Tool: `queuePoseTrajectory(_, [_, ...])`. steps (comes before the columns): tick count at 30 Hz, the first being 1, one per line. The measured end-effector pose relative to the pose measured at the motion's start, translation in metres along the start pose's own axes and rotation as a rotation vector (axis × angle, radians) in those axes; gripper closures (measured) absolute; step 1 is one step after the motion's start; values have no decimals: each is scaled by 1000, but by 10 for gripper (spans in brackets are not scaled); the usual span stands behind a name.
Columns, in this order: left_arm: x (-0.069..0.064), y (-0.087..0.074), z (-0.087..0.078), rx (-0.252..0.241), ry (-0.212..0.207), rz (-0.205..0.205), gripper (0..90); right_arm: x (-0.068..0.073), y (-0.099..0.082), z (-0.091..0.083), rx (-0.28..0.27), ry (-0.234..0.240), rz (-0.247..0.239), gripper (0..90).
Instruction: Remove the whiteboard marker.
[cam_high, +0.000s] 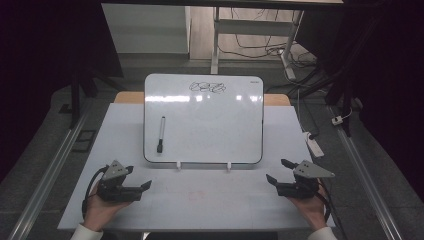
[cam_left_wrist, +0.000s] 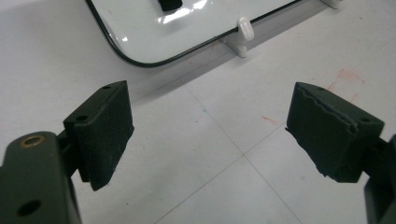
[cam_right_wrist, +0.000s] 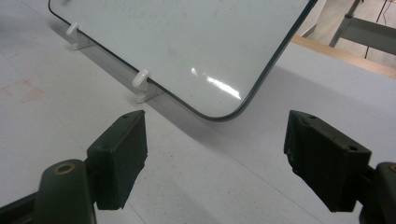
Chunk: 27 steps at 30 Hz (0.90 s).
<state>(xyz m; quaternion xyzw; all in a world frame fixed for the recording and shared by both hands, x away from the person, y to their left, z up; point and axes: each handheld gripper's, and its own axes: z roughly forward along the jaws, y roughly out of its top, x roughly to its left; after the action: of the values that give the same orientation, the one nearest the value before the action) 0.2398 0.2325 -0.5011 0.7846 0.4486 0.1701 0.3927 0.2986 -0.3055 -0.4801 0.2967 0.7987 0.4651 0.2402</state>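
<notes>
Matte pale table (cam_high: 200, 200), glossy round-cornered whiteboard (cam_high: 210, 125), slim marker (cam_high: 161, 134); left gripper (cam_high: 140, 178) and right gripper (cam_high: 275, 171) jaws agape, empty.

We see a white board (cam_high: 210, 125) with a thin black edge and a black scribble (cam_high: 207, 87) near its top. The marker (cam_high: 161, 134) is grey with a black cap. The table (cam_high: 200, 200) is pale grey with faint red marks. Both tools, left (cam_high: 137, 180) and right (cam_high: 276, 171), are black.

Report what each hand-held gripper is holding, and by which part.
Nothing is held. The left hand-held gripper and the right hand-held gripper both stand open above the table, short of the whiteboard; the marker lies untouched on it.
</notes>
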Motion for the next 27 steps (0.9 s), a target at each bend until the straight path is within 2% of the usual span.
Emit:
queuePoseTrajectory(12, [2,-3,0,5,10,0,162,6,0,4,25,-13,-42,212])
queuePoseTrajectory(27, [2,4,-1,10,39,-2,179,7,-1,6,33,-10,-44,222])
